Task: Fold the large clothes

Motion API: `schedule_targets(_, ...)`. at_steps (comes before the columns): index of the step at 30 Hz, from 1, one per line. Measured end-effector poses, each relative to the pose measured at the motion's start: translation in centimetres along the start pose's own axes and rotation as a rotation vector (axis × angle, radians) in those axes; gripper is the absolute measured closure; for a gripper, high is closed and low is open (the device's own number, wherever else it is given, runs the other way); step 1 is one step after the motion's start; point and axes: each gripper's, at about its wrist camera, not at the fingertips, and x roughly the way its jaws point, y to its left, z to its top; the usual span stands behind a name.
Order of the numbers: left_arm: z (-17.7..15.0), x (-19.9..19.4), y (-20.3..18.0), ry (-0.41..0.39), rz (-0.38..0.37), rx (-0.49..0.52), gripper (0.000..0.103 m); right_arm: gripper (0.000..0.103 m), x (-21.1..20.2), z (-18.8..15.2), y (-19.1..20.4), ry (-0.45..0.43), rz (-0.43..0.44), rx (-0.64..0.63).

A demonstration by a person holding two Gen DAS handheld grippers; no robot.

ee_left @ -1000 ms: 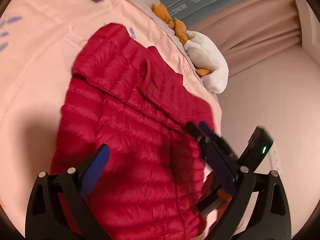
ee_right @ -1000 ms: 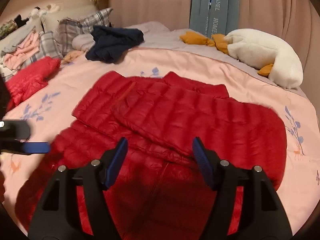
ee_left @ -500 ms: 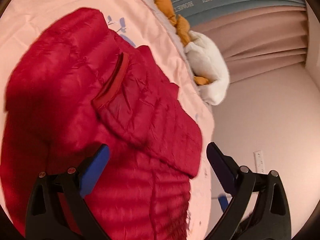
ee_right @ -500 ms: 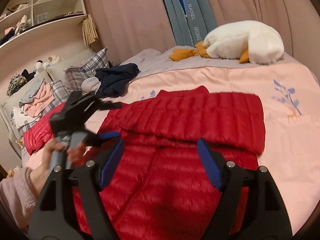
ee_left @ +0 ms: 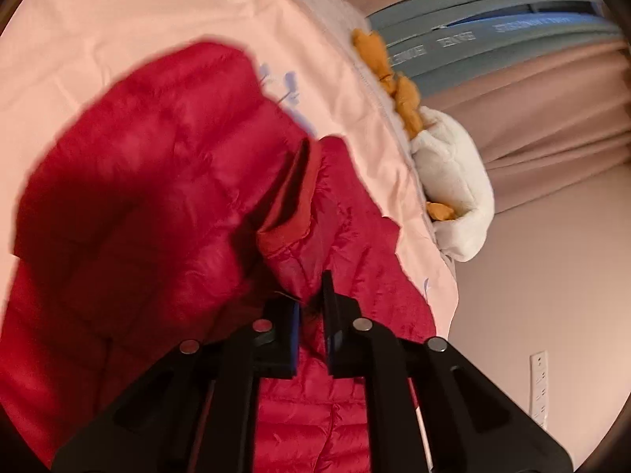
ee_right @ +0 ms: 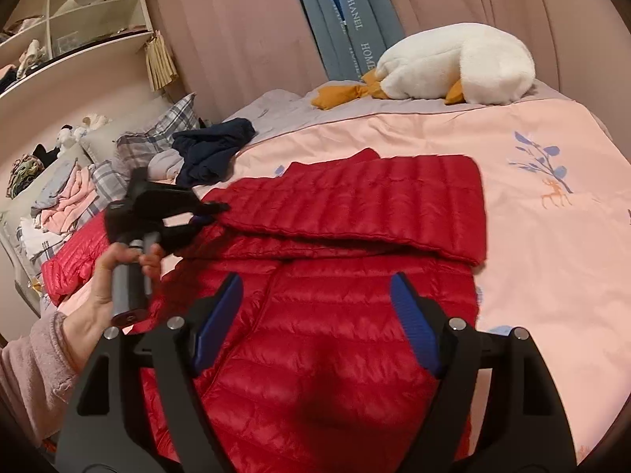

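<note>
A red down jacket (ee_right: 335, 315) lies spread on the pink bedcover (ee_right: 552, 256), one sleeve (ee_right: 374, 197) folded across its upper part. In the left wrist view the jacket (ee_left: 157, 197) fills the middle, with a cuff edge bunched at the jaws. My left gripper (ee_left: 311, 315) is shut on that red fabric. Seen from the right wrist, the left gripper (ee_right: 213, 213) pinches the sleeve's left end, held by a hand (ee_right: 118, 276) in a pink sleeve. My right gripper (ee_right: 315, 282) hovers open over the jacket's body, nothing between its blue pads.
A white goose plush (ee_right: 453, 67) lies at the bed's far side. A navy garment (ee_right: 213, 149), plaid pillows (ee_right: 161, 138) and a clothes pile (ee_right: 67, 197) sit at the left, with a second red jacket (ee_right: 67, 260) nearby. Curtains and shelves stand behind.
The left gripper moved in over the folded sleeve and closed on its end. The right gripper swung right and turned, and its jaws stand slightly wider.
</note>
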Motion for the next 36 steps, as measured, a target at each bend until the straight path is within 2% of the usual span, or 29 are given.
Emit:
schedule_targets(3,-0.3,-2.9,-1.4,-0.041,-0.011,0.081,0.095,0.024,-0.4,0.1,-0.3,-0.005,0.002,0.012)
schedule_targets(6,-1.2,-5.2,-1.0,-0.058,0.025,0.123,0.095,0.024,-0.2,0.0,-0.6,0.004,-0.017,0.024)
schedule_targets(9,-1.4,-5.4,1.5,-0.01,0.083,0.1,0.095,0.024,0.7,-0.3,-0.7,0.044,-0.059,0.015)
schedule_targets(10,-1.3,-4.8,2.6,0.035,0.111,0.085,0.092,0.024,1.1,-0.3,-0.7,0.059,-0.069,0.006)
schedule_targets(11,-1.2,-4.6,3.3,0.057,0.136,0.068,0.085,0.024,1.4,-0.3,-0.7,0.073,-0.083,-0.003)
schedule_targets(12,-1.2,-4.7,4.2,0.071,0.154,0.049,0.071,0.024,1.6,-0.3,-0.7,0.082,-0.092,-0.008)
schedule_targets(13,-1.2,-5.1,4.8,0.077,0.152,0.047,0.067,0.024,1.8,-0.1,-0.8,0.1,-0.103,-0.019)
schedule_targets(15,-1.2,-6.6,5.2,0.06,0.158,0.076,0.049,0.024,1.9,0.4,-1.0,0.101,-0.123,-0.037)
schedule_targets(17,-0.8,-8.3,5.0,0.018,0.169,0.117,0.042,0.024,2.4,1.2,-1.4,0.101,-0.135,-0.042)
schedule_targets(20,0.8,-9.8,3.4,-0.046,0.209,0.229,0.042,0.024,4.1,2.9,-2.3,0.106,-0.155,-0.024)
schedule_targets(25,3.0,-7.5,0.5,-0.05,0.222,0.342,0.042,0.025,8.9,6.4,-3.2,0.092,-0.217,-0.027)
schedule_targets(26,3.5,-6.6,-0.2,-0.043,0.222,0.363,0.044,0.029,10.0,7.0,-3.5,0.089,-0.239,-0.027)
schedule_targets(27,3.7,-5.4,-0.9,-0.044,0.238,0.39,0.052,0.032,11.2,7.6,-3.9,0.094,-0.255,-0.023)
schedule_targets(28,3.7,-4.6,-1.5,-0.05,0.27,0.427,0.057,0.035,12.0,7.9,-4.2,0.096,-0.268,-0.016)
schedule_targets(29,3.9,-3.4,-2.0,-0.053,0.318,0.47,0.067,0.036,12.8,8.2,-4.6,0.1,-0.28,-0.007)
schedule_targets(30,4.0,-2.3,-2.2,-0.037,0.344,0.487,0.071,0.037,14.0,8.3,-5.1,0.117,-0.284,0.0)
schedule_targets(33,3.4,1.1,-1.1,0.019,0.439,0.529,0.075,0.038,16.6,7.4,-6.4,0.186,-0.322,0.003)
schedule_targets(36,2.7,2.4,0.0,0.034,0.439,0.546,0.074,0.038,18.1,6.1,-7.5,0.225,-0.314,0.017)
